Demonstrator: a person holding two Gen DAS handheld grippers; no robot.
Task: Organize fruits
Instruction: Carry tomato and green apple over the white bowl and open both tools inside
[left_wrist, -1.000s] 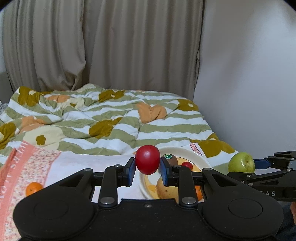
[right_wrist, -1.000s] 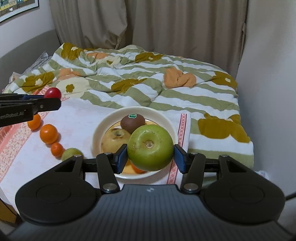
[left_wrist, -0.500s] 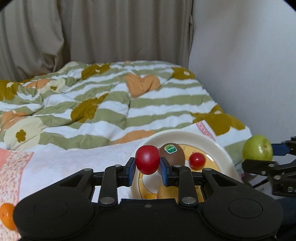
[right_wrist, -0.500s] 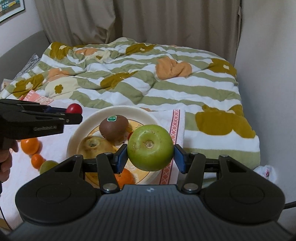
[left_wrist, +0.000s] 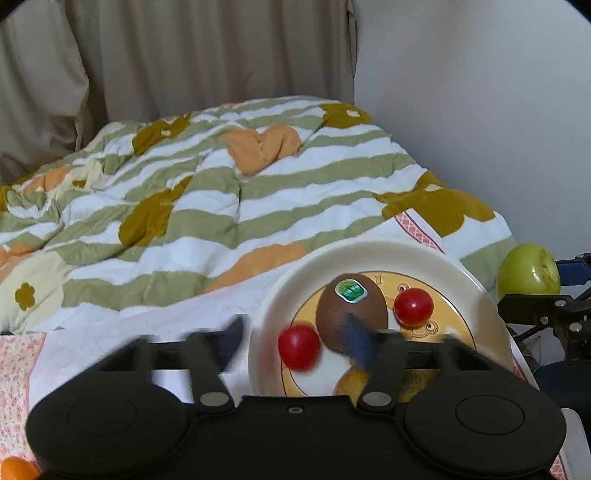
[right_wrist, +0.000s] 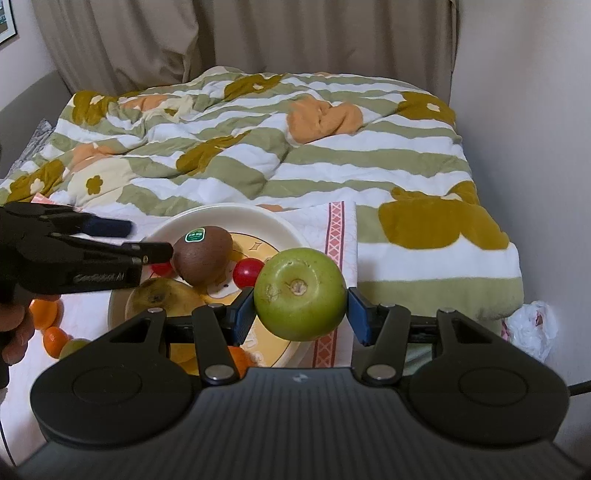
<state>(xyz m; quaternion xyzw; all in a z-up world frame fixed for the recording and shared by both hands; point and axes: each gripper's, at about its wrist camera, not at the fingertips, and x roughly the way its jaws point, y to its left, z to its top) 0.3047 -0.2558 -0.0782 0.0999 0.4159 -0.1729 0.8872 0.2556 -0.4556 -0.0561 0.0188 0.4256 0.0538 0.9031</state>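
My left gripper (left_wrist: 295, 338) is open over the near left of the cream plate (left_wrist: 369, 254); its fingers are motion-blurred. A small red tomato (left_wrist: 298, 347) sits loose between them over the plate, beside a brown kiwi (left_wrist: 351, 312) and a second tomato (left_wrist: 413, 306). My right gripper (right_wrist: 300, 308) is shut on a green apple (right_wrist: 300, 293), held above the plate's right rim (right_wrist: 258, 216). A yellowish pear (right_wrist: 162, 297) lies on the plate. The left gripper also shows in the right wrist view (right_wrist: 147, 240).
Oranges (right_wrist: 46, 314) and a small green fruit (right_wrist: 74, 347) lie on the white cloth left of the plate. A striped flowered quilt (right_wrist: 258, 147) covers the bed behind. A wall (right_wrist: 535, 110) stands close on the right, with a white bag (right_wrist: 532, 328) at its foot.
My left gripper has opened and let go of the red tomato, which now sits over the plate beside the kiwi. Both grippers came closer to the plate; the right still holds the apple.
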